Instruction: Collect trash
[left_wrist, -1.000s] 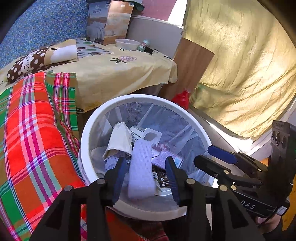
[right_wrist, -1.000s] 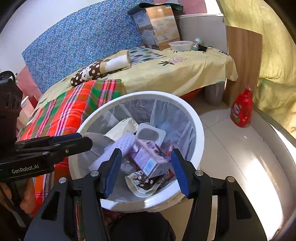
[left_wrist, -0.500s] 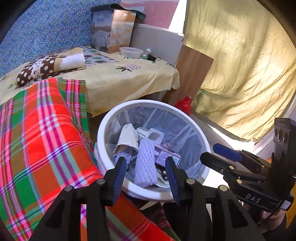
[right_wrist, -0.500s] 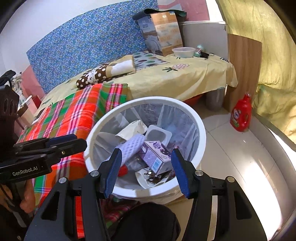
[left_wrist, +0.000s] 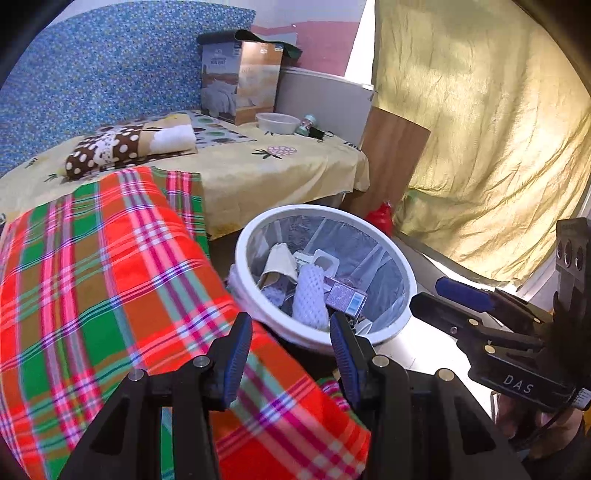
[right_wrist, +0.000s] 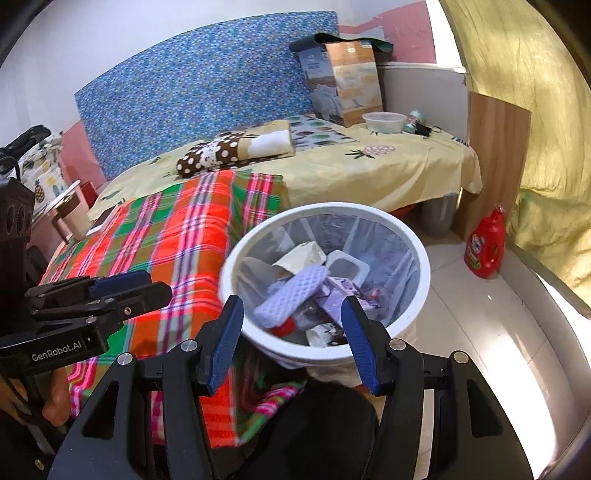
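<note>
A white trash bin (left_wrist: 373, 334) (right_wrist: 421, 306) with a clear liner stands on the floor beside the bed. It holds a white foam net sleeve (left_wrist: 309, 295) (right_wrist: 291, 293), a purple carton (left_wrist: 346, 295) (right_wrist: 338, 295), a white plastic cup (right_wrist: 347, 267), crumpled paper (left_wrist: 279, 262) and other scraps. My left gripper (left_wrist: 291, 341) is open and empty, above the plaid blanket edge short of the bin; it also shows at the left of the right wrist view (right_wrist: 147, 286). My right gripper (right_wrist: 293, 334) is open and empty, near the bin's front rim; it also shows in the left wrist view (left_wrist: 436, 297).
A red-green plaid blanket (left_wrist: 92, 280) (right_wrist: 177, 236) covers the bed's near end. Further back lie a dotted pillow (right_wrist: 229, 151), a cardboard box (right_wrist: 347, 85), a bowl (right_wrist: 383, 122) and a small jar. A red detergent bottle (right_wrist: 485, 243) stands on the floor by a wooden board (right_wrist: 495, 162).
Both grippers have pulled back and up from the bin, which now looks smaller and farther. The foam sleeve lies in the bin, out from between my left fingers. Both stay open.
</note>
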